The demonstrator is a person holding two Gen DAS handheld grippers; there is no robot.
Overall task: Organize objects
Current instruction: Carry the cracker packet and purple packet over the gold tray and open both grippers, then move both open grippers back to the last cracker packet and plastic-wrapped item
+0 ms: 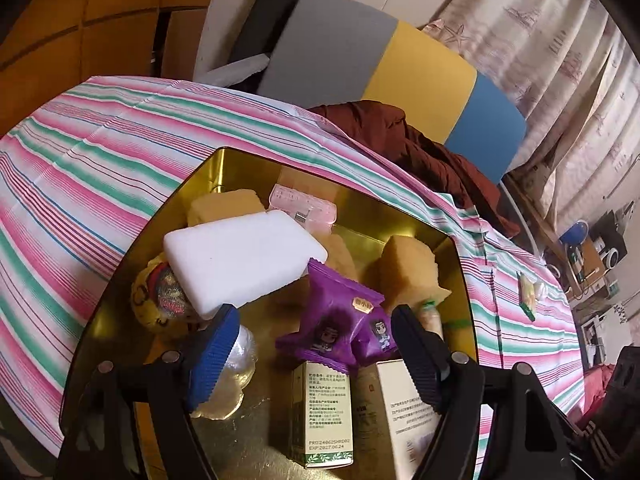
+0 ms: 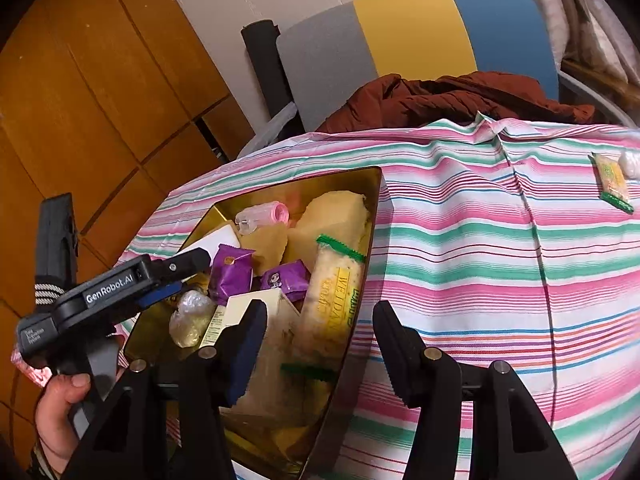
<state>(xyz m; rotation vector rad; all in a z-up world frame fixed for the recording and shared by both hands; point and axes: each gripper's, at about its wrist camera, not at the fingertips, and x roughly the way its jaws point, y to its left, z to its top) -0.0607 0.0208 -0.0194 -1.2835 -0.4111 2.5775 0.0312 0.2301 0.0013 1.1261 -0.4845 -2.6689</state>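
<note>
A gold tin [image 1: 240, 164] stands on the striped tablecloth [image 1: 100, 168], full of small goods. In it lie a white foam block [image 1: 244, 264], purple snack packets [image 1: 336, 316], yellow sponge pieces [image 1: 408, 268], a pink case [image 1: 304, 208], a green-printed box [image 1: 324, 412] and a clear plastic wad [image 1: 236, 380]. My left gripper [image 1: 314, 316] hovers open over the packets, touching none of them. The right wrist view shows that left gripper [image 2: 180, 278] at the tin's left side. My right gripper [image 2: 320, 344] is open above a yellow wafer pack [image 2: 332, 300] and the tin's right rim [image 2: 374, 208].
A green-and-yellow snack pack [image 2: 612, 182] and a small white item [image 2: 630, 164] lie on the cloth far right. Behind the table, a grey, yellow and blue chair [image 2: 412, 28] holds a rust-red jacket [image 2: 460, 100]. A hand [image 2: 60, 400] grips the left tool. Wooden cabinets stand left.
</note>
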